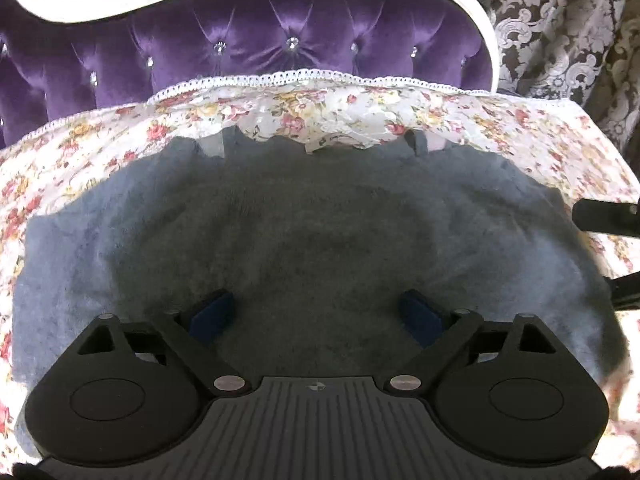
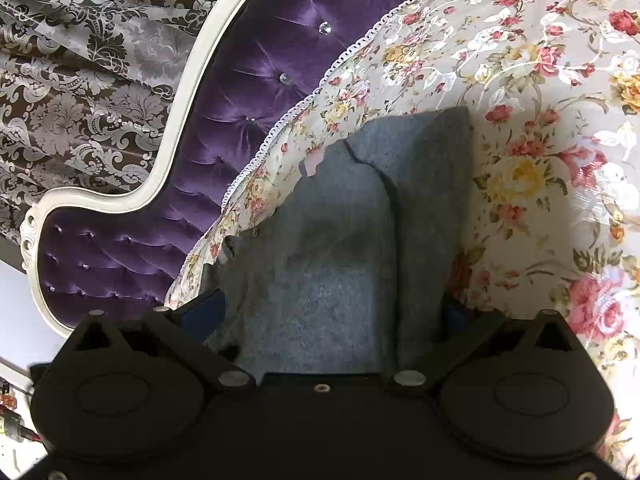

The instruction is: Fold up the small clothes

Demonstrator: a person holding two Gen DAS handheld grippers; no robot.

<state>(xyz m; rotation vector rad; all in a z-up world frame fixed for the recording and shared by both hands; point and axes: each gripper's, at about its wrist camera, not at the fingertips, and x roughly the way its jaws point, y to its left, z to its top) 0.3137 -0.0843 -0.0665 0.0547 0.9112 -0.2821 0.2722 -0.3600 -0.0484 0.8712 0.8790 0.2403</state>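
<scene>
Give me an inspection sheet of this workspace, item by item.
Surface: floral bedspread with white lace edging.
Job's things: grey fleece garment spread on it; in the right wrist view one side lies folded over.
Clutter: nothing seen.
Grippers: left hand-held gripper open above the fleece, nothing between the pads; right hand-held gripper open, straddling the garment's edge.
Cables: nothing seen.
Surroundings: purple tufted headboard with white frame; damask curtain behind.

text: none legible | white tag [image 1: 320,145] at grey garment [image 1: 320,216] edge: print too small to read
</scene>
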